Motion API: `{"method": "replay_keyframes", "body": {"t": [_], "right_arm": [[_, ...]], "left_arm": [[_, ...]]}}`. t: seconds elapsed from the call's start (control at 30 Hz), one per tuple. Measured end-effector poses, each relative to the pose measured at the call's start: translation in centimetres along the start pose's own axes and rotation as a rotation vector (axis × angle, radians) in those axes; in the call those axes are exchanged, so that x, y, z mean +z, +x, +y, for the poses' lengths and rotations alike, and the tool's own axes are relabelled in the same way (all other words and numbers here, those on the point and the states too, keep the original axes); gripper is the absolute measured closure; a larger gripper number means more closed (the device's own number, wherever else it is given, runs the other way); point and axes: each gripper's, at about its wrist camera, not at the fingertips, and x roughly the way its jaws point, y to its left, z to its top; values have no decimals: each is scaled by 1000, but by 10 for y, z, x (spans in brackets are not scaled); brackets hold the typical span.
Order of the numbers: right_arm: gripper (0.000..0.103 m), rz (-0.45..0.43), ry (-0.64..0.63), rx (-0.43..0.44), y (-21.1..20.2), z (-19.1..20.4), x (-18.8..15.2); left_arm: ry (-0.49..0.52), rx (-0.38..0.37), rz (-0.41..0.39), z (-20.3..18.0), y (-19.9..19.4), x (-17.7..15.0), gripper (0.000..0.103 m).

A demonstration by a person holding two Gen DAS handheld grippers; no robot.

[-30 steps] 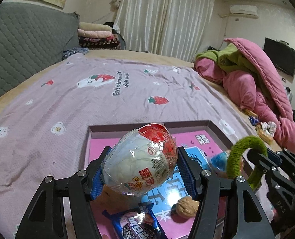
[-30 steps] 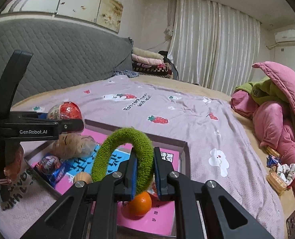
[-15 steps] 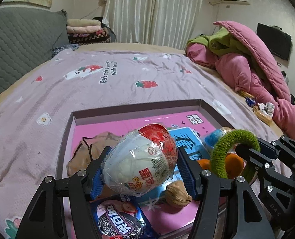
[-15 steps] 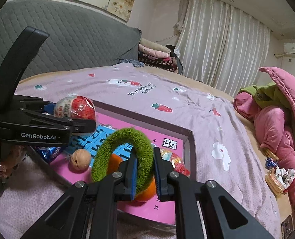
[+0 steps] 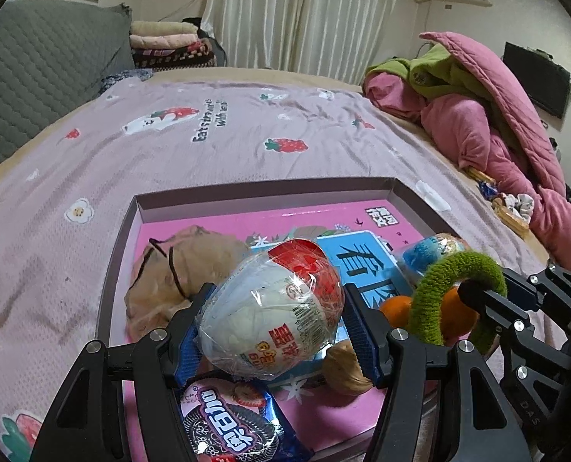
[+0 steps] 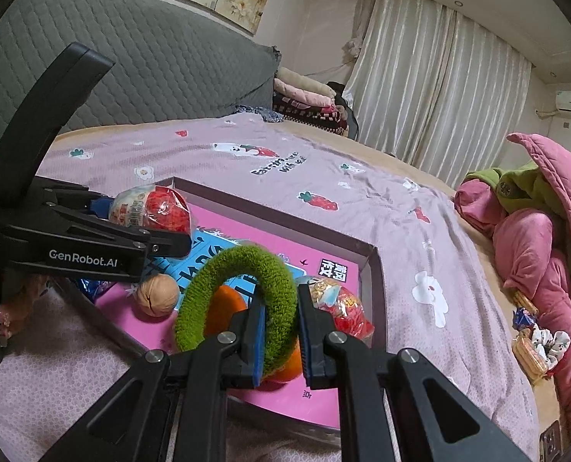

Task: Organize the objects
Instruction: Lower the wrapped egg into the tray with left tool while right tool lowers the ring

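Now wrapped egg (image 5: 274, 310) sits clamped in left tool (image 5: 277, 331).

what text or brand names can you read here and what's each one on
"GenRobot.AI": side of the left gripper.
"DAS": body of the right gripper.
"Eat strawberries with me", roughly; last words blurred: sheet.
Large Chinese characters, upside down: blue panel in the tray.
Red Chinese characters and a barcode: egg, too warped to quote.
White upside-down lettering: cookie pack, not legible.
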Motion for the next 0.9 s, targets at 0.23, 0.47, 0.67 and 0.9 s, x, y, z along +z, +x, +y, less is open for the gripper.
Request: {"method": "replay_keyframes", "body": {"t": [0.23,0.47,0.67,0.9], "right_arm": [[88,11,-29,-21,5,6,-1],[88,4,-34,-52,8,6,1],[88,-2,-31,-75,10,4,2],[88,-14,-70,-59,7,13,1]], "left_arm": [[4,4,23,-2,5,-3,37],[10,5,28,-4,6,-4,37],[16,5,31,-4,7,-5,37],[11,5,30,-3,5,-5,37]]}}
